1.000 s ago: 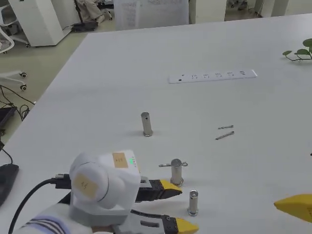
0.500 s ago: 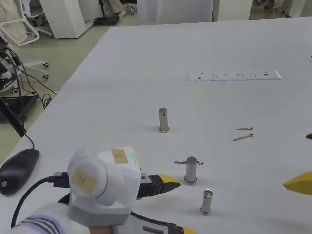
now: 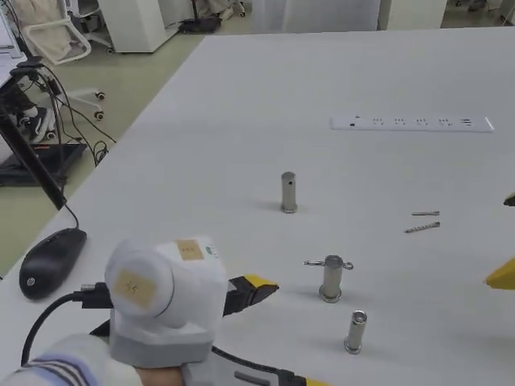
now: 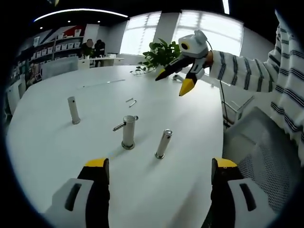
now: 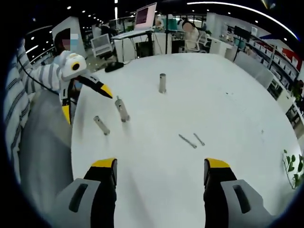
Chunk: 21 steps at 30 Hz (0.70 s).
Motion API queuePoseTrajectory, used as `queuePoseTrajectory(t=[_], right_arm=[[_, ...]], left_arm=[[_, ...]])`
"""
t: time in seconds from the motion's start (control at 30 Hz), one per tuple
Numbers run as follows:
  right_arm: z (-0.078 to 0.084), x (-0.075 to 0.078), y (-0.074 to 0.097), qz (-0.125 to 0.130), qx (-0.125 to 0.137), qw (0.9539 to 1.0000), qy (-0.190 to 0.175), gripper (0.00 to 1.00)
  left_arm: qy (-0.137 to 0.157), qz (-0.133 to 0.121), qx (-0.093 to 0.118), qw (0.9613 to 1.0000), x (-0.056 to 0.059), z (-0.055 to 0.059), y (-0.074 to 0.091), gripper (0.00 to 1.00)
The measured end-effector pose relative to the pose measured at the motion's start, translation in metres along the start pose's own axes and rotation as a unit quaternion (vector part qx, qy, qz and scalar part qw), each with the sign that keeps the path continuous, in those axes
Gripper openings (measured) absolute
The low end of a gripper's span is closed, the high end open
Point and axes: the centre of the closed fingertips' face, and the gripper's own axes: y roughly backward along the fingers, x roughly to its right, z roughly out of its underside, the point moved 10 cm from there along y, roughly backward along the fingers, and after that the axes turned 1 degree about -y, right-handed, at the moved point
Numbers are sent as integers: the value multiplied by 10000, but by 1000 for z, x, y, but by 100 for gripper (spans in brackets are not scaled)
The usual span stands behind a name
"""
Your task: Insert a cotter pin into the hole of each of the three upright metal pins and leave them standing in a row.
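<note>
In the head view the left gripper [image 3: 286,334] sits low at the near edge of the white table [image 3: 241,121], its yellow-tipped jaws spread and gripping nothing. Three short steel pins stand ahead of it: the far pin [image 3: 289,192] bare, the middle pin [image 3: 331,279] with a wire cotter pin [image 3: 312,263] through its head, the near pin [image 3: 355,331] bare. Two loose cotter pins [image 3: 422,227] lie well to the right, near a white power strip [image 3: 412,123]. In the left gripper view the jaws stand wide apart, the near pin just beyond them; the right gripper [image 4: 174,81] hangs above the table, released. In the right gripper view its jaws are wide and empty, with the loose cotter pins ahead.
</note>
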Motion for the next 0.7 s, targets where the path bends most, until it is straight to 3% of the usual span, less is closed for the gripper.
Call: queuePoseTrajectory(t=[0.1, 0.37, 0.47, 0.7], right_arm=[[-5, 7, -4, -38, -90, 9999, 118, 75], [-12, 28, -16, -108, -328, 9989, 313, 73], [-14, 33, -21, -151, -421, 9981, 432, 70], [-21, 46, -33, -173, -552, 9967, 575, 66]], left_arm=[[87, -46, 2, 10000, 1, 1, 1, 96], [41, -237, 208, 9995, 4, -3, 4, 95], [262, -147, 163, 9994, 7, -2, 4, 97], [314, -284, 128, 9990, 7, -2, 6, 99]])
